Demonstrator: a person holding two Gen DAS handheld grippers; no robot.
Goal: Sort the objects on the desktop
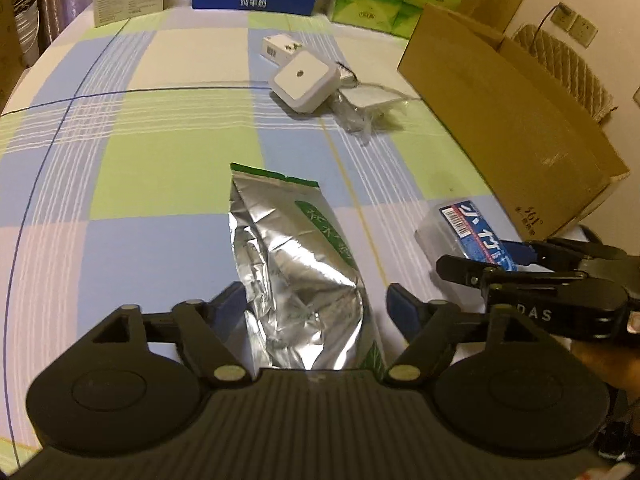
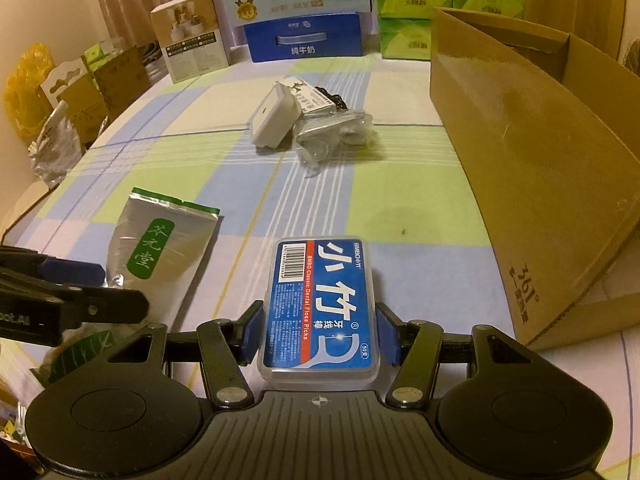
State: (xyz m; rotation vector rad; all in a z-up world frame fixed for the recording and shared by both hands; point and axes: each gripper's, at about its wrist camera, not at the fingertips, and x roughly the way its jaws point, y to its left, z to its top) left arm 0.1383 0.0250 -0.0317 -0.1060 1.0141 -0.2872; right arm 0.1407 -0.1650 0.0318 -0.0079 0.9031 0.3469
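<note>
Foil pouch (image 1: 296, 276), tabletop, between spread left gripper (image 1: 316, 304) fingers, untouched, liable to crumple and slip; floss-pick box (image 2: 320, 308), flat, straddled by right gripper (image 2: 320, 332), contact uncertain, may skid sideways; cardboard box (image 2: 520, 152) adjacent.

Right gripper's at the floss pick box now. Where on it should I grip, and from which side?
Grip the floss pick box across its two long side walls at the near end, coming in low from the near short end. It lies flat, label up, long axis pointing away, and the right gripper already straddles it, open, blue pads beside each wall. Probably just close.
</note>
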